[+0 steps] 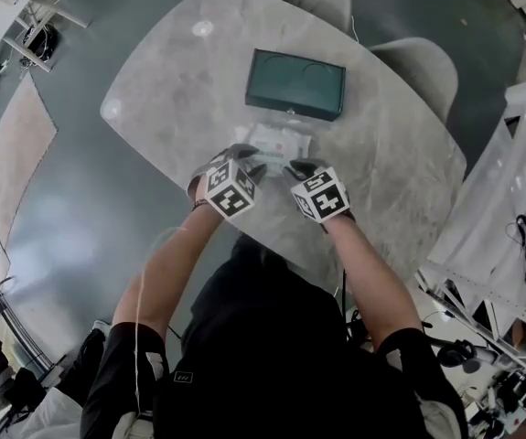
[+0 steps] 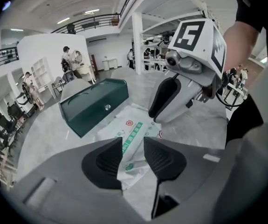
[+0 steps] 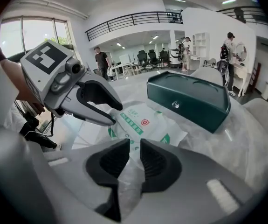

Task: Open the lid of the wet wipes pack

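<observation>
Left claw [image 2: 133,140] and right claw [image 3: 134,143] both hang with jaws apart astride the pack [image 1: 281,141], which lies by the table's [image 1: 171,80] near edge. We reckon one pins it so the other can open it.

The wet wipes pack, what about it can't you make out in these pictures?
- The lid: none can be picked out on the wet wipes pack in any view; only a printed face shows.
- Its near end: behind the left gripper jaws in the left gripper view, and behind the right gripper jaws in the right gripper view.
- Head view: both grippers cover its near edge, and it is too small for detail.
- Its print: too small to read.
</observation>
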